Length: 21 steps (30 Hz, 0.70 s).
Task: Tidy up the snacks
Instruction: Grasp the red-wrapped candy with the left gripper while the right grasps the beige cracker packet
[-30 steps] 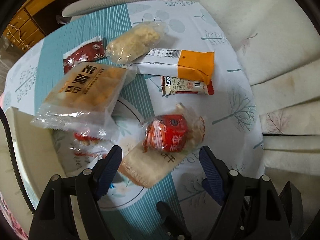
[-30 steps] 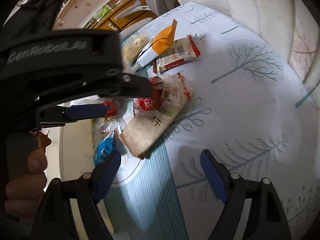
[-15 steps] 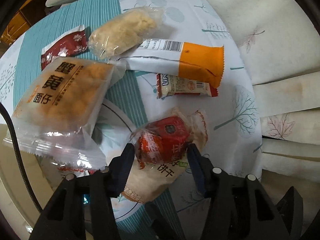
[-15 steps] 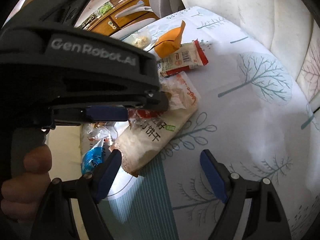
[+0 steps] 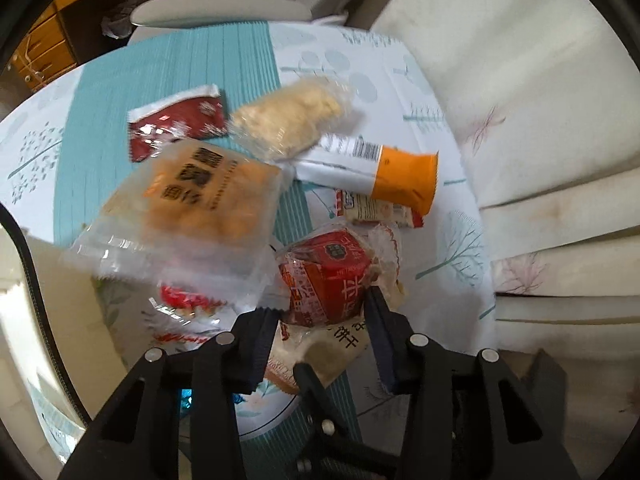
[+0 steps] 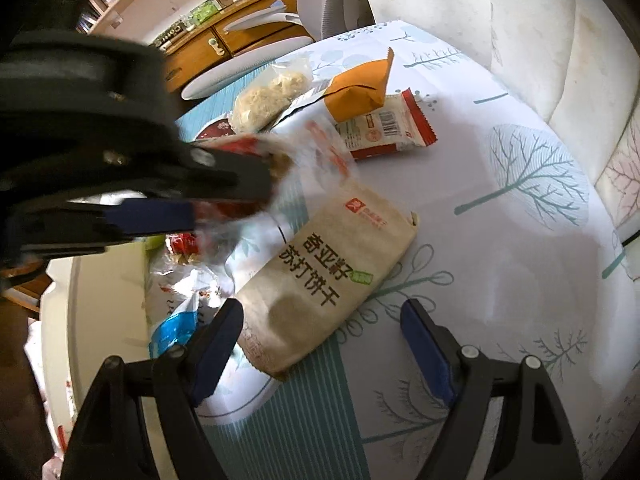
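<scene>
My left gripper [image 5: 322,322] is shut on a red snack in a clear wrapper [image 5: 326,270] and holds it lifted above the table; it also shows blurred in the right wrist view [image 6: 240,148]. Below it lies a beige cracker pack [image 6: 324,276] on the tablecloth. My right gripper [image 6: 320,344] is open and empty, just in front of the cracker pack. Further back lie an orange-and-white pack [image 5: 376,172], a small red-and-white bar [image 5: 380,210], a clear bag of pale puffs [image 5: 292,118], a dark red sachet [image 5: 176,120] and a large clear pack of golden pieces [image 5: 192,208].
A cream tray [image 6: 104,300] at the left holds small red and blue wrapped sweets [image 6: 176,324]. A white cushioned sofa [image 5: 520,100] borders the table on the right. A grey chair [image 5: 216,12] and wooden drawers [image 6: 248,28] stand beyond the far edge.
My left gripper moved down over the red snack, closed on it and lifted it off the cracker pack. My right gripper stayed open and shifted little.
</scene>
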Available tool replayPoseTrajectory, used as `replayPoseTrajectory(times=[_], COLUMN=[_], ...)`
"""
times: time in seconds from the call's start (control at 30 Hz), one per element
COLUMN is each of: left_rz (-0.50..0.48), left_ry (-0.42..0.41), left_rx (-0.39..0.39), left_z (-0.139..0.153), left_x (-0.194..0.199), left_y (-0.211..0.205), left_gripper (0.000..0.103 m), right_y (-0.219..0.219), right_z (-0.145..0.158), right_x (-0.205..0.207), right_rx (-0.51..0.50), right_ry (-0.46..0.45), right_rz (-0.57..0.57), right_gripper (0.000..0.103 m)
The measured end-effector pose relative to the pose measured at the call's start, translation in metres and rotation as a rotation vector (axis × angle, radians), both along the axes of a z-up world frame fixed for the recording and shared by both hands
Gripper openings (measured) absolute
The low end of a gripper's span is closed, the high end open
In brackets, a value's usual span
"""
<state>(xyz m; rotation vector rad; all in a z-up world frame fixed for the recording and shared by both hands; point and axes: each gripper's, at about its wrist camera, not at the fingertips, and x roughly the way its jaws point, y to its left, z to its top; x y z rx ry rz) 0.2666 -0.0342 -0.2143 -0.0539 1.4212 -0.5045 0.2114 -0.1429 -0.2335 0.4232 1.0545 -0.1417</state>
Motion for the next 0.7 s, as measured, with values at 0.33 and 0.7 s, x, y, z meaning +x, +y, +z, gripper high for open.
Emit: replayPoseTrajectory(times=[0.33, 0.7], left_rz=[0.119, 0.187], left_ry=[-0.074, -0.139], left_rx=[-0.082, -0.096], left_z=[0.041, 0.069], left_x=[0.000, -0.013], left_y=[0.060, 0.107], left_gripper=[0.042, 0.042], right_y=[0.022, 0.041], right_z=[-0.011, -0.017], right_x=[0.019, 0.042], right_rx=[-0.153, -0.302], right_ry=[0.041, 0.033], right_rz=[-0.015, 0.053], right_gripper=[0.082, 0.083])
